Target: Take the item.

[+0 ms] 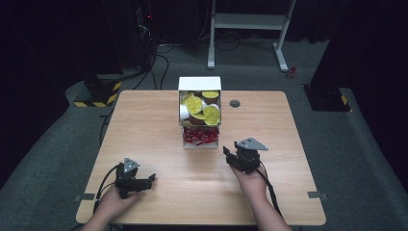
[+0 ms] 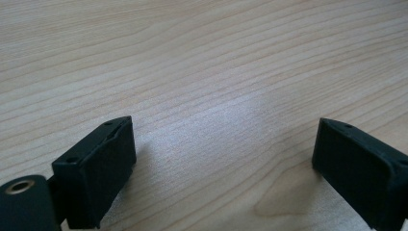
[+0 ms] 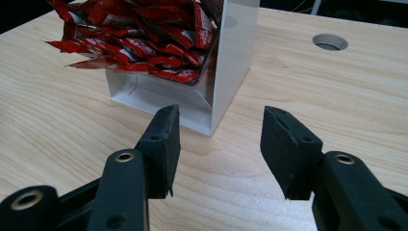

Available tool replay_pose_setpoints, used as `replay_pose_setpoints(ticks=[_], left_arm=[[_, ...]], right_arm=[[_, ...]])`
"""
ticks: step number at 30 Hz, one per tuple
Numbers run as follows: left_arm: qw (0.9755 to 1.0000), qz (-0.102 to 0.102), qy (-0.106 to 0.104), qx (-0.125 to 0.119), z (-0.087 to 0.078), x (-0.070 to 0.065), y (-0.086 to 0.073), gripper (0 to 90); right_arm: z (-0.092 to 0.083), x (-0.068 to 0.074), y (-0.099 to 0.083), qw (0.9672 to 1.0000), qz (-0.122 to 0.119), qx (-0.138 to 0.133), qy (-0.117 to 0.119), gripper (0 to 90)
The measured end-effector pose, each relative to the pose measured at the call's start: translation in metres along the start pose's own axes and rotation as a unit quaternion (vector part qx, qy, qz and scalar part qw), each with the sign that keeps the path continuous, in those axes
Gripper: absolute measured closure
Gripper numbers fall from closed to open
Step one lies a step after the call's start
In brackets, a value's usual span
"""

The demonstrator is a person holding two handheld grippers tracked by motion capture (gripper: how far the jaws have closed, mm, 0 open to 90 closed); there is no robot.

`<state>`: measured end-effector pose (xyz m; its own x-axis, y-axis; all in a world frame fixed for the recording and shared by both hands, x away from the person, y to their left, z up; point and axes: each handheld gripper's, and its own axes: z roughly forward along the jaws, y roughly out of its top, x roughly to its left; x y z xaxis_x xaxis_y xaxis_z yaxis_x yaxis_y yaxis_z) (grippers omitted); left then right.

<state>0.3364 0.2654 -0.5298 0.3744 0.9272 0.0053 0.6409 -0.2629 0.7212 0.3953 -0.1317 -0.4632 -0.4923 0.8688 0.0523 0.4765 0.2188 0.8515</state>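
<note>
Light wood table (image 1: 159,144), rounded corners, standing on grey carpet (image 1: 57,144). Round cable hole (image 1: 235,103) near far edge, right of centre. White box (image 1: 199,83) set at far middle, open front facing the near edge: yellow-lidded cups (image 1: 201,109) above, red sachets (image 1: 200,135) below. Grey tape tabs (image 1: 84,197) at both near side edges.
</note>
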Motion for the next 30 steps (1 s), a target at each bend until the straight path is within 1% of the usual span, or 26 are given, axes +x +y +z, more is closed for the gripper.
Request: replay_pose_setpoints(ticks=[4, 5, 9, 11, 12, 13, 16, 17, 18, 21, 30], left_arm=[[1.0, 0.0, 0.0, 0.0, 0.0, 0.0, 0.0, 8.4], [1.0, 0.0, 0.0, 0.001, 0.0, 0.0, 0.0, 8.3], [1.0, 0.0, 0.0, 0.0, 0.0, 0.0, 0.0, 8.3], [1.0, 0.0, 0.0, 0.0, 0.0, 0.0, 0.0, 8.3], [1.0, 0.0, 0.0, 0.0, 0.0, 0.0, 0.0, 8.3], [1.0, 0.0, 0.001, 0.0, 0.0, 0.0, 0.0, 8.3], [1.0, 0.0, 0.001, 0.0, 0.0, 0.0, 0.0, 8.4], [1.0, 0.0, 0.001, 0.0, 0.0, 0.0, 0.0, 8.3], [1.0, 0.0, 0.001, 0.0, 0.0, 0.0, 0.0, 8.3], [1.0, 0.001, 0.001, 0.0, 0.0, 0.0, 0.0, 8.3], [1.0, 0.001, 0.001, 0.0, 0.0, 0.0, 0.0, 8.4]], right_arm=[[0.003, -0.001, 0.002, 1.0, 0.006, 0.002, 0.004, 51.4], [0.004, -0.001, 0.003, 1.0, 0.002, 0.0, 0.004, 51.4], [0.006, 0.0, 0.007, 1.0, 0.004, -0.001, 0.005, 51.6], [0.007, 0.0, 0.008, 1.0, 0.003, -0.001, 0.003, 50.9], [0.008, 0.001, 0.009, 1.0, 0.006, 0.0, 0.003, 50.6], [0.009, 0.0, 0.01, 1.0, 0.001, -0.003, 0.003, 50.2], [0.009, 0.002, 0.014, 1.0, 0.007, -0.004, 0.001, 50.2], [0.01, 0.001, 0.016, 1.0, 0.002, -0.006, 0.001, 50.2], [0.01, 0.001, 0.016, 1.0, 0.002, -0.006, 0.001, 50.2], [0.012, 0.0, 0.02, 0.9999, 0.011, -0.01, 0.004, 50.6], [0.018, -0.001, 0.025, 0.9998, 0.014, -0.01, 0.004, 51.4]])
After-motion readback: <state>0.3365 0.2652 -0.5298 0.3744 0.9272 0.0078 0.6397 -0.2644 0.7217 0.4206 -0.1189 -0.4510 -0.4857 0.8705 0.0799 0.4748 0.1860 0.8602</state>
